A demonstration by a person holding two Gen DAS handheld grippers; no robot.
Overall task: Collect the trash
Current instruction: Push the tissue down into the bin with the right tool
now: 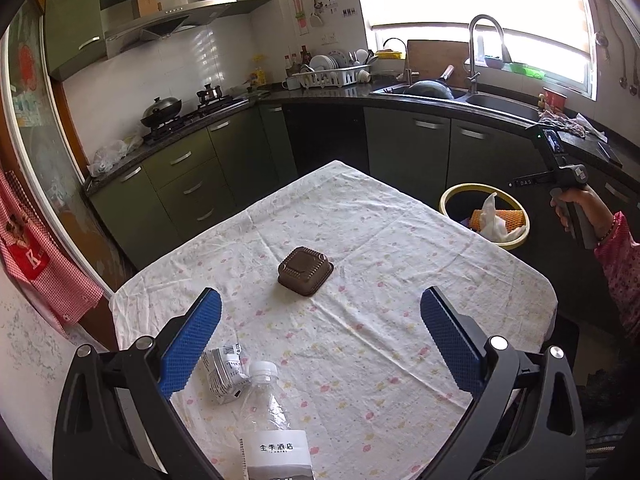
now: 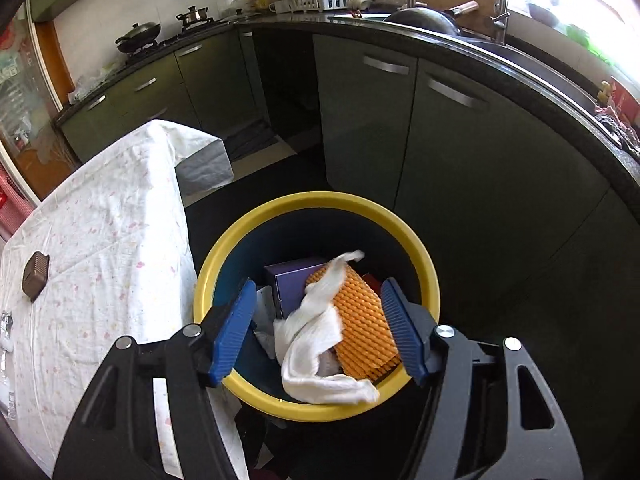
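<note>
A clear, empty plastic water bottle with a white cap and a white paper label [image 1: 269,420] lies at the bottom centre of the left wrist view, between the black arms of the left gripper [image 1: 320,344], whose blue-padded jaws stand wide apart and hold nothing. Just left of the bottle's neck sits a crumpled silver foil wrapper with a barcode [image 1: 225,372]. In the middle of that frame rests a brown, square, ridged plastic tray turned upside down [image 1: 305,270].

The bottle looks light, thin-walled and slippery; a grip across its body near the label would likely crush it a little yet hold. The wrapper is soft and flat, so it probably needs pinching at a raised fold. The tray seems stiff and light, best taken across two opposite walls.

In the right wrist view the right gripper [image 2: 318,330] hangs over the round yellow-rimmed dark bin [image 2: 428,272] at lower centre, jaws parted and gripping nothing. A crumpled white tissue [image 2: 316,344] lies loose across an orange ridged piece [image 2: 364,328] and a purple box [image 2: 294,280] inside.

The table wears a wrinkled white cloth with small pastel flowers [image 1: 360,344]. Green kitchen cabinets [image 1: 180,168] fill the upper frame, beneath a dark counter.
</note>
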